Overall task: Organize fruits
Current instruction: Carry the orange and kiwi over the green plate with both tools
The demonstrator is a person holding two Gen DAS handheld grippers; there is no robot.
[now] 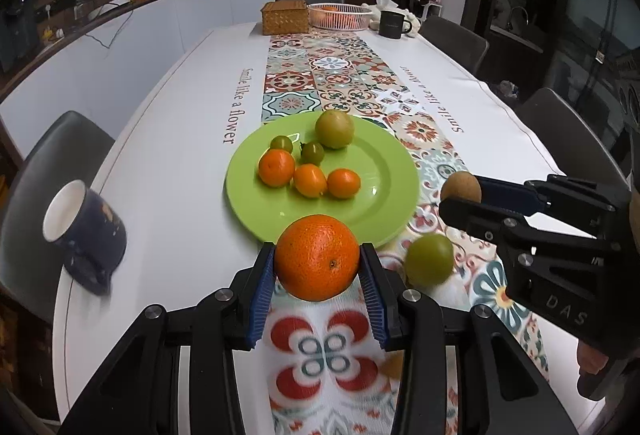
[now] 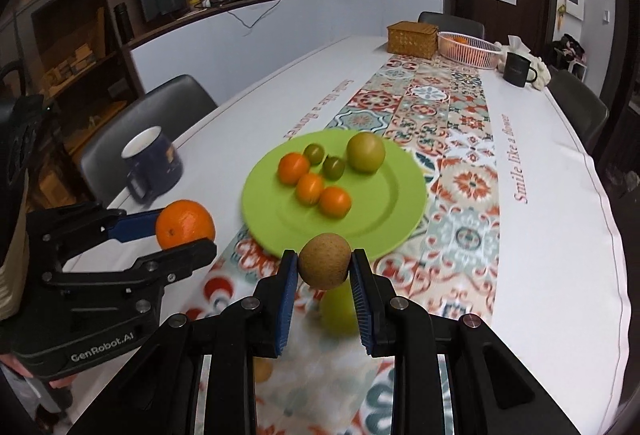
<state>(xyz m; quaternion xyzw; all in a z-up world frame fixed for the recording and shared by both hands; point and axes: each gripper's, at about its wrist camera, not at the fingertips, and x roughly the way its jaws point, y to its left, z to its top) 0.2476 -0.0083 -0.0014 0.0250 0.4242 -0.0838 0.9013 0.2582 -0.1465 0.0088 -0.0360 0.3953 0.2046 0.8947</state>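
Up above the table [image 1: 168, 171], both grippers hold fruit over the patterned runner [image 1: 328, 351], just short of the near rim of the green plate [image 1: 384, 195]. The near half of the plate is bare; its fruit sits toward the far and left side. White cloth lies open on either side of the runner, with a dark blue mug [image 1: 86, 235] near the table's left edge and dark chairs [image 1: 56, 163] drawn up along both long sides.

The left gripper [image 1: 318, 267] is clamped on a large orange [image 1: 317, 257], bright, with pebbled skin and a small dark navel facing the camera; its blue ribbed pads press both flanks. The right gripper [image 2: 324, 271] is closed on a small brown fruit [image 2: 325, 266], round, matte and rough-skinned, pinched between its blue pads.

On the plate I count six pieces: three small oranges [image 1: 304, 177], two small dark-green tomatoes [image 1: 312, 153] and one larger yellow-green fruit [image 1: 334, 129]. One more green fruit [image 1: 429, 259] lies on the runner beside the plate's near right rim, under the right gripper. A blurred yellowish piece [image 2: 262, 369] shows low on the runner, too unclear to name.

At the far end stand a woven box [image 1: 285, 17], a white wire basket [image 1: 340, 15] with something orange inside, and a black mug [image 1: 393, 23].
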